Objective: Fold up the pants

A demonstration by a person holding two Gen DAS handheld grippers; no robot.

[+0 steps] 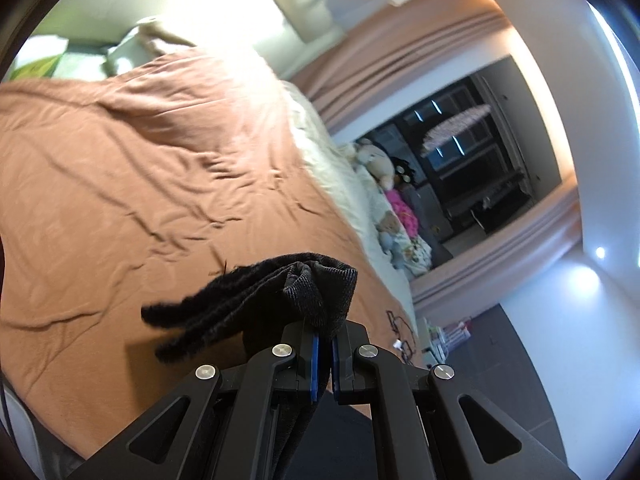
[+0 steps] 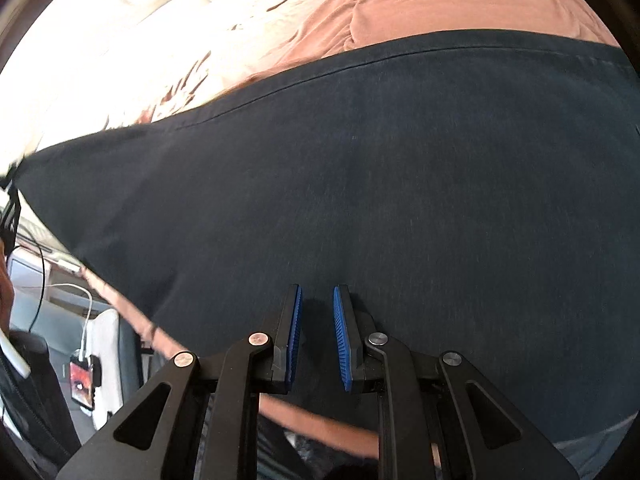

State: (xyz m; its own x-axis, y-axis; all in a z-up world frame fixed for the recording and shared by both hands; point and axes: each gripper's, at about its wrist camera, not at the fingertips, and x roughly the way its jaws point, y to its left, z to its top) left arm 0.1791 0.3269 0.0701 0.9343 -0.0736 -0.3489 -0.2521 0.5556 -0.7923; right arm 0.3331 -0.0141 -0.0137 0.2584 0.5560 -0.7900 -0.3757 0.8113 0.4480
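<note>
My left gripper (image 1: 324, 330) is shut on a bunched hem of the black pants (image 1: 240, 300) and holds it up in the air above the brown bed cover (image 1: 140, 160). The frayed cuff edges stick out to the left of the fingers. In the right wrist view the dark pants (image 2: 360, 160) stretch wide across the bed cover (image 2: 420, 0) and taper to a raised point at the far left. My right gripper (image 2: 318, 292) points down onto this cloth near its close edge. Dark fabric fills the narrow gap between its blue pads (image 2: 295, 320).
Stuffed toys (image 1: 380, 160) line the bed's far side below a dark window (image 1: 472, 152) with pink curtains (image 1: 400, 60). Pillows (image 1: 120, 48) lie at the head. Glasses (image 1: 400, 332) rest near the bed corner. Beside the bed, a phone (image 2: 82, 384) hangs on a white cable.
</note>
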